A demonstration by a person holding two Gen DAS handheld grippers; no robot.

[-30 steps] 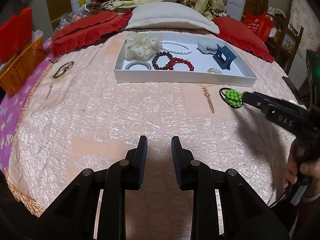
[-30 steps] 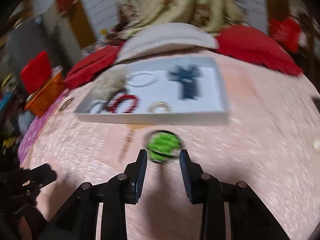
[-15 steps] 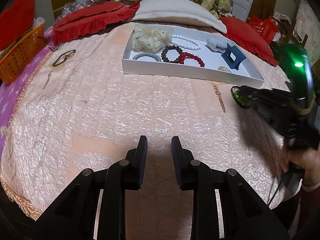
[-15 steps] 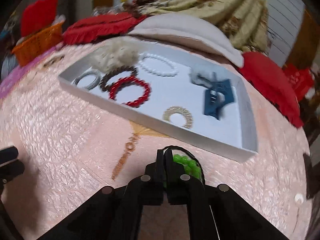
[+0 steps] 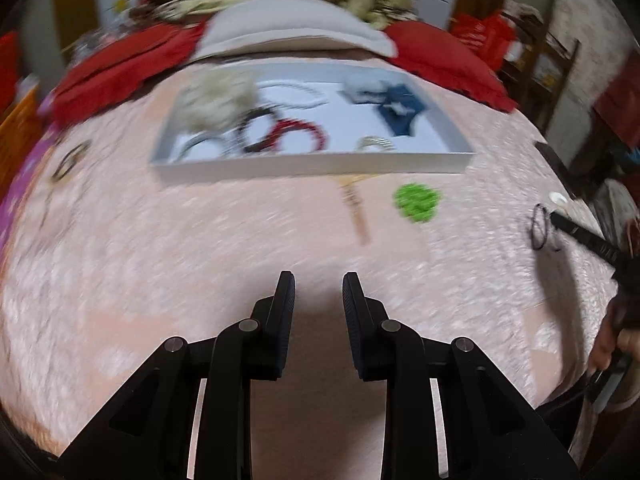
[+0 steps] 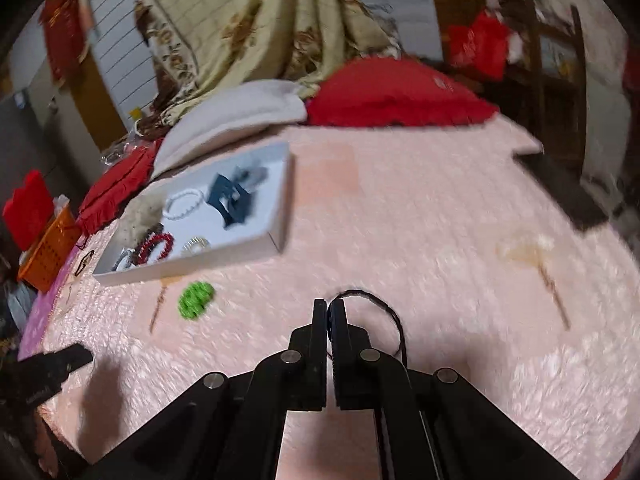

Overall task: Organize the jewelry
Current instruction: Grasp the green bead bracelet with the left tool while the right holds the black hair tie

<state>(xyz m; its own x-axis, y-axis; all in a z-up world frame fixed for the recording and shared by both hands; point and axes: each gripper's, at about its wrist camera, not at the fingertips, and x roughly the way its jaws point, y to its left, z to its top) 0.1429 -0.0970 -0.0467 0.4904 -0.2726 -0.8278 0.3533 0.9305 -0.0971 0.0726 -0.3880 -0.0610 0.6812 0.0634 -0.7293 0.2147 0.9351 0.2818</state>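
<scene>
Pinching a thin black loop (image 6: 384, 312), my right gripper (image 6: 330, 308) has its jaws pressed together on the strand, and the loop curls out to the right of the fingertips above the pink bedspread (image 6: 420, 220). From the left wrist view the same loop (image 5: 540, 226) hangs at the tip of that gripper (image 5: 554, 216), far right, with a hand (image 5: 612, 340) gripping the handle below. My left gripper (image 5: 318, 284) hovers over the bedspread with its jaws a little apart and nothing between them. A green bead cluster (image 5: 416, 202) lies on the bedspread just in front of the white tray (image 5: 312, 164), apart from both grippers; in the right wrist view it (image 6: 196, 300) sits near the tray's (image 6: 192, 268) front corner. Inside the tray I make out a red bracelet (image 5: 300, 130), a dark bracelet (image 5: 256, 128), a white bead bracelet (image 5: 300, 94), a blue claw clip (image 5: 400, 114), a cream scrunchie (image 5: 216, 104) and a small pale ring-shaped piece (image 5: 374, 144), all blurred. Beyond the tray lie a white pillow (image 5: 296, 28) and red cushions (image 5: 440, 60). Another small dark loop (image 5: 70, 162) rests on the bedspread left of the tray.
</scene>
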